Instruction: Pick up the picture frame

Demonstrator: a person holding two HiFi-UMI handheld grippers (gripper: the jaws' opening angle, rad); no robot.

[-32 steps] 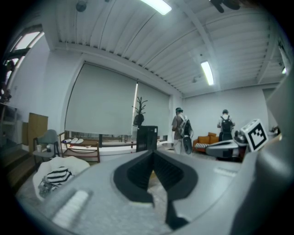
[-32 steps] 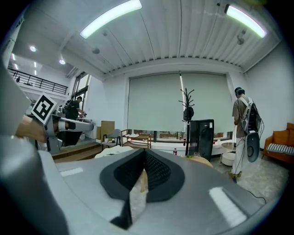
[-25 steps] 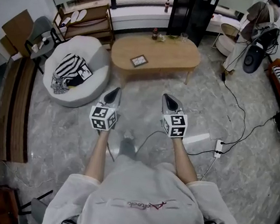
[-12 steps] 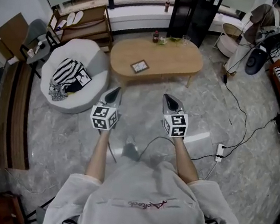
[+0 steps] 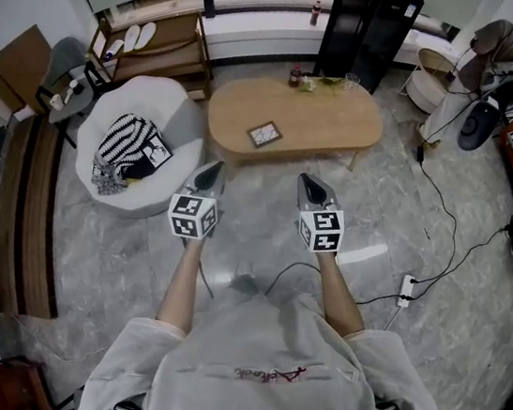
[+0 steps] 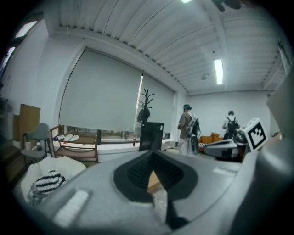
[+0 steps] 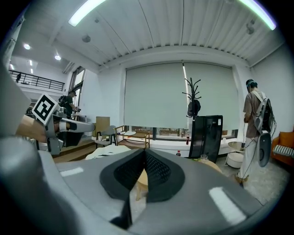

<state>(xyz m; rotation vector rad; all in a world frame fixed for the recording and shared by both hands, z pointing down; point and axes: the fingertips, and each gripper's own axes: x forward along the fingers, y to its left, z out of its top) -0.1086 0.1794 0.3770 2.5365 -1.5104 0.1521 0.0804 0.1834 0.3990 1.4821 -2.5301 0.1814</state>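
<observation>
The left tool (image 5: 209, 170) and right tool (image 5: 310, 184) are being held pressed together and empty, well short of the picture frame (image 5: 264, 134) lying flat on the tabletop (image 5: 329, 124) at upper centre — a spread tool, lowered onto one edge, is being called for.

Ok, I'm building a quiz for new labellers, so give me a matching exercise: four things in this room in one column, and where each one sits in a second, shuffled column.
Things:
1. picture frame
2. striped cloth
3. power strip
4. pale slippers

Places:
A. on the marble floor
B. on the wooden rack
C. on the oval wooden table
D. on the white beanbag

Pairs: 1-C, 2-D, 3-A, 4-B.
</observation>
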